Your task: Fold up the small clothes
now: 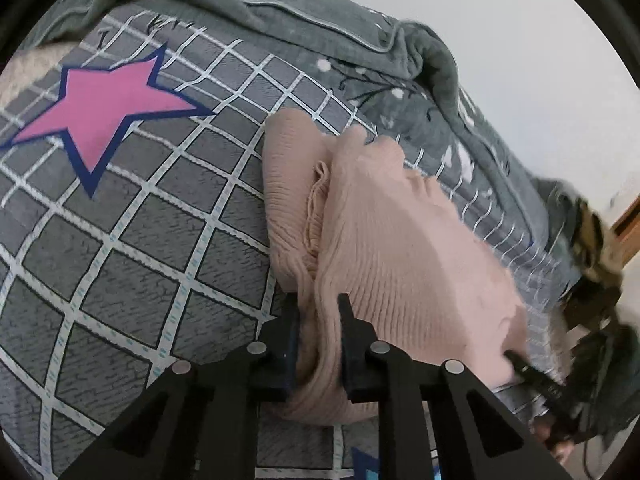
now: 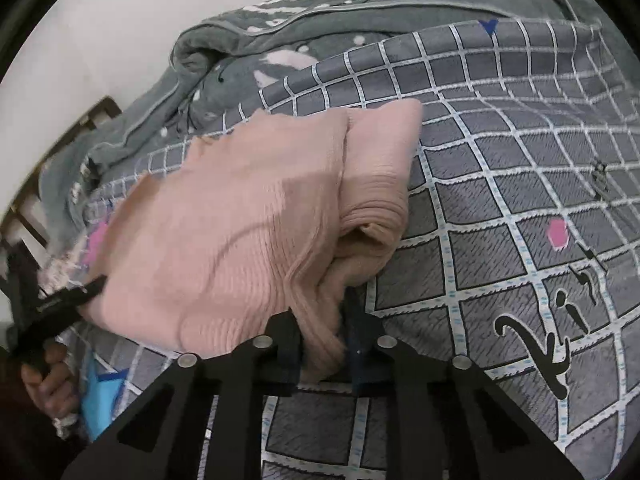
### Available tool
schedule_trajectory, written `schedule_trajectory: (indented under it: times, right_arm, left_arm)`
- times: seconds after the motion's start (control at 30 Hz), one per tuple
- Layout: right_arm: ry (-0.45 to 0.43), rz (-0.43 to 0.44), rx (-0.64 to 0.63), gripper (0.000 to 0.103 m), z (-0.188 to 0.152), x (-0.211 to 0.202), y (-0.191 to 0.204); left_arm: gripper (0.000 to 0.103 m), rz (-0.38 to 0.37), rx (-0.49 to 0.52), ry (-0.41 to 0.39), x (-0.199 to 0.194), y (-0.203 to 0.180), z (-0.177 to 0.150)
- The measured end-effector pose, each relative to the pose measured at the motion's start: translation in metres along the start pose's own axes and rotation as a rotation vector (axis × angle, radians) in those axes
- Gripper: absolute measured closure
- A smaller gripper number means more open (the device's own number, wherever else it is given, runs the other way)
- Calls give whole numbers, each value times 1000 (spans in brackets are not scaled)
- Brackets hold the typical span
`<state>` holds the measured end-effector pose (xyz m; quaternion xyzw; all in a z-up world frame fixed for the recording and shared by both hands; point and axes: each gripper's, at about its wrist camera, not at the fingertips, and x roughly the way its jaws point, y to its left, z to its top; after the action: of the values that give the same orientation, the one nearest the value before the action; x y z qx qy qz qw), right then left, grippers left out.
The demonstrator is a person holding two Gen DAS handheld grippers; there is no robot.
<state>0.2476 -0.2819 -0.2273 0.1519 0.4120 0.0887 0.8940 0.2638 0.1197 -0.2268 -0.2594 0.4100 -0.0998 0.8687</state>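
A pink ribbed knit garment (image 1: 400, 248) lies partly folded on the grey checked bedsheet (image 1: 140, 240). My left gripper (image 1: 318, 308) is shut on a bunched near edge of the pink garment. In the right wrist view the same garment (image 2: 240, 220) spreads to the left, with a folded sleeve part (image 2: 380, 168) at its right side. My right gripper (image 2: 324, 316) is shut on another bunched near edge of it. The right gripper's fingers (image 1: 524, 368) show at the garment's right edge in the left wrist view; the left gripper's fingers (image 2: 86, 288) show at its left edge in the right wrist view.
A rumpled grey quilt (image 1: 320, 20) lies along the far side of the bed, next to a white wall (image 1: 520, 40). A pink star print (image 1: 104, 112) marks the sheet at left. A wooden bed frame (image 2: 96, 116) shows at left in the right wrist view.
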Motion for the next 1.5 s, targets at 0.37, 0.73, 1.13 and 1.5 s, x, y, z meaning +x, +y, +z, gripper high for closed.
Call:
schedule_trajectory:
  times: [0.37,0.73,1.13,1.5]
  right_arm:
    - [-54,38,-15,90,-17,-50,17]
    - [-27,39,-41,89,-81,-109,12]
    - [-129,-80,-167,74,-78,-144,26]
    - [-161,-65,-98,74,-4,-107,35]
  left_arm:
    - [91,13,24,-34,-45,-12,-22]
    - [93,39,38,-48,-104,-6,-85]
    - [47,62,145,-88,-110,-27,-59]
    - [46,26,170,-103,-59,-64,3]
